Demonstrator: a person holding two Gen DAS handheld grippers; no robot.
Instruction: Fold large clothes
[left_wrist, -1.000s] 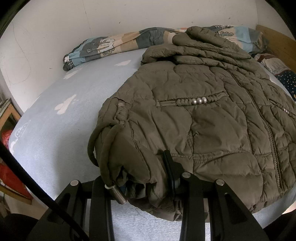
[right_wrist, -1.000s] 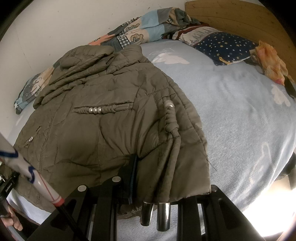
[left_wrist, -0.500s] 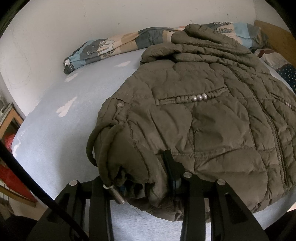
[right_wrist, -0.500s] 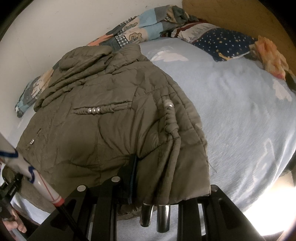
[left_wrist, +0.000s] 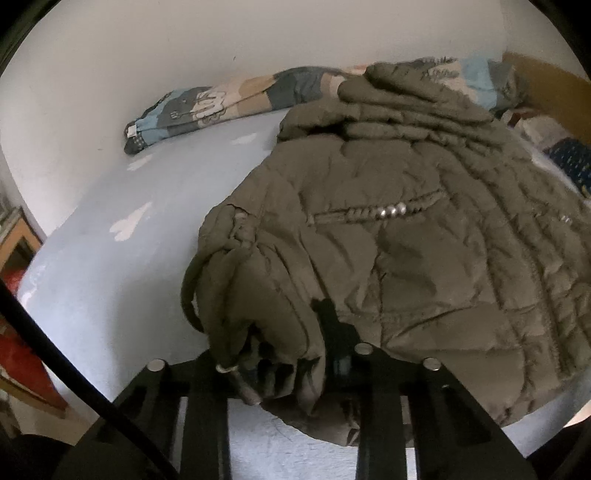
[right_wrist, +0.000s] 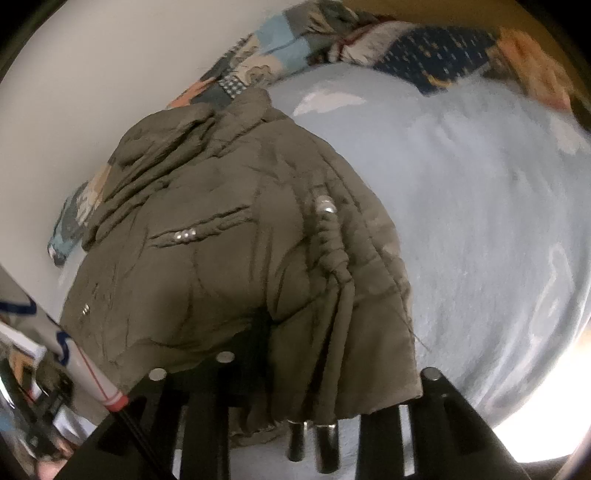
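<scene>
Two tools, both clamped on the near hem of the olive-green quilted puffer jacket (left_wrist: 406, 251) — my left tool (left_wrist: 280, 373) has just been closing further and now pinches a bunched wad of fabric at the jacket's left corner, while my right tool (right_wrist: 321, 369) stands narrowly parted on the right corner of the same hem. The jacket lies spread on the pale blue bed sheet (left_wrist: 122, 266), collar toward the far wall, next to a patchwork quilt (left_wrist: 229, 99) rolled along that wall.

My worry is slippage: the padding is slick and thick, so when I lift, either corner could slide out, likelier the left, where the grip holds a loose bunch. The metal-tipped drawcords (right_wrist: 314, 435) dangling between the right tool's fingers could also snag the fold — or drag it crooked.
</scene>
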